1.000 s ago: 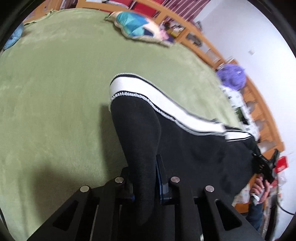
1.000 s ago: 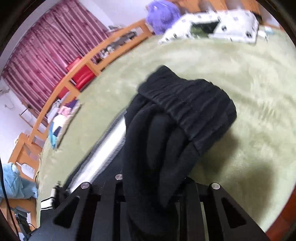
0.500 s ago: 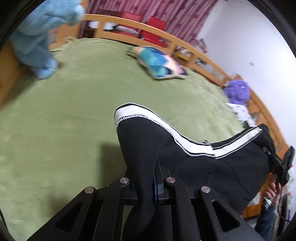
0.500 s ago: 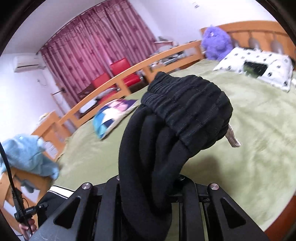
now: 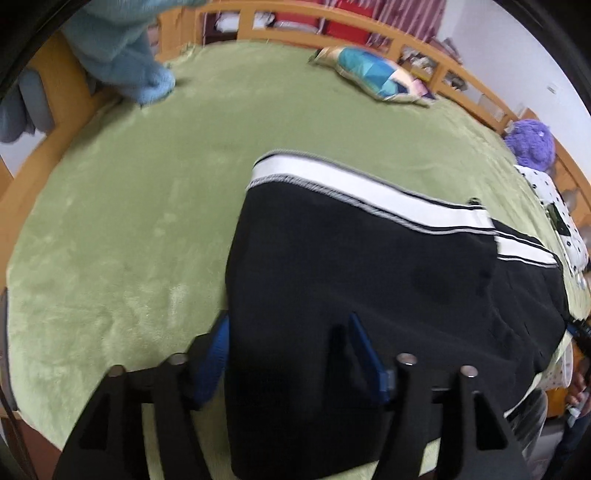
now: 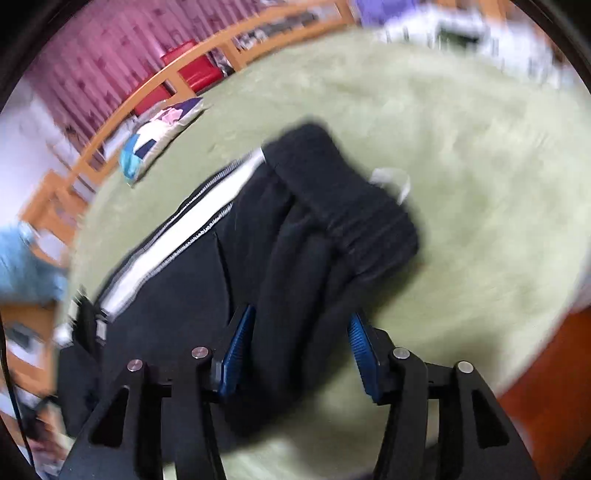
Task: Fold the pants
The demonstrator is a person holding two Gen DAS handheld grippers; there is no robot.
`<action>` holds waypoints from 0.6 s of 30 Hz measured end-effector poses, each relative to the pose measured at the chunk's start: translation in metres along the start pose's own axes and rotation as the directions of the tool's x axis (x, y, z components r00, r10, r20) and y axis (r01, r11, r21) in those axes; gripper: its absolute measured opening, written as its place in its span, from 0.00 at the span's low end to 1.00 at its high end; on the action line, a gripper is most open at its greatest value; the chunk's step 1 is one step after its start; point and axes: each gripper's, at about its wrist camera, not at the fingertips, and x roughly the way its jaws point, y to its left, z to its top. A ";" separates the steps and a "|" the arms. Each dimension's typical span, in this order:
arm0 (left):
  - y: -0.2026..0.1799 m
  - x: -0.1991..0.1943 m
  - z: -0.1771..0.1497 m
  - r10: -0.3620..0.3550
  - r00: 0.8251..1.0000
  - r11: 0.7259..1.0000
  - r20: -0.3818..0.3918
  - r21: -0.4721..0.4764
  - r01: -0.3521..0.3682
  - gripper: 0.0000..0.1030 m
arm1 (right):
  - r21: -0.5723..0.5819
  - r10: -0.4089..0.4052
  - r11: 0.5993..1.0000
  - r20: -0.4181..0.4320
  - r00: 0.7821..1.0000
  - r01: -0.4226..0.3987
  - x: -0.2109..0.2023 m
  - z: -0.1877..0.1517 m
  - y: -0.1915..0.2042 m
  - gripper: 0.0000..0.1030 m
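Observation:
The black pants (image 5: 369,266), with a white side stripe (image 5: 347,184), lie spread on the green blanket (image 5: 129,221). My left gripper (image 5: 293,350) hovers low over their near edge. Its jaws are opening, the blue pads (image 5: 218,350) stand apart, and the cloth lies loose between them. In the blurred right wrist view the ribbed waistband (image 6: 343,199) lies bunched on the blanket (image 6: 461,147). My right gripper (image 6: 300,350) is opening too. A thick fold of the pants (image 6: 295,295) runs between its separated pads (image 6: 236,350).
A light blue cloth (image 5: 122,55) hangs over the wooden bed rail (image 5: 369,29) at the far left. A colourful pillow (image 5: 373,74), a purple plush toy (image 5: 532,144) and a spotted pillow (image 5: 554,206) lie along the far and right edges. A person's hand (image 5: 576,398) shows at the right.
Both grippers were shut on bunched black cloth and now stand with pads apart. The pants have dropped and spread flatter on the blanket. Both views have swung across the bed.

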 end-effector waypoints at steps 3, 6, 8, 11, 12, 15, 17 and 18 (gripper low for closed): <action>-0.002 -0.012 -0.007 0.008 0.999 1.000 0.031 -0.012 -0.008 0.63 | -0.123 -0.037 0.991 0.074 0.997 0.046 -0.036 0.002 0.030 0.51; -0.001 -0.016 -0.013 -0.049 0.998 0.997 0.030 -0.062 0.051 0.63 | -0.249 0.035 0.968 0.093 0.995 -0.011 -0.056 0.000 0.074 0.51; -0.004 -0.019 -0.019 -0.071 0.997 0.994 0.022 -0.077 0.073 0.63 | -0.315 0.126 0.944 0.061 0.990 -0.101 -0.055 -0.008 0.110 0.51; -0.007 -0.028 -0.030 -0.056 0.998 0.996 0.040 -0.064 0.058 0.63 | -0.388 0.198 0.902 -0.019 0.980 -0.190 -0.034 -0.032 0.164 0.41; -0.009 -0.031 -0.033 -0.048 0.998 0.997 0.047 -0.058 0.051 0.63 | -0.406 0.213 0.889 -0.039 0.976 -0.211 -0.027 -0.035 0.179 0.32; -0.008 -0.042 -0.042 -0.026 0.998 0.998 0.062 -0.049 0.029 0.63 | -0.419 0.255 0.857 -0.161 0.953 -0.300 0.000 -0.063 0.221 0.29; -0.004 -0.047 -0.044 -0.031 0.997 0.998 0.065 -0.051 0.035 0.63 | -0.395 0.310 0.837 -0.228 0.923 -0.379 0.006 -0.077 0.238 0.30; -0.002 -0.050 -0.046 -0.035 0.997 0.998 0.068 -0.055 0.038 0.64 | -0.399 0.327 0.824 -0.244 0.913 -0.402 0.007 -0.084 0.246 0.31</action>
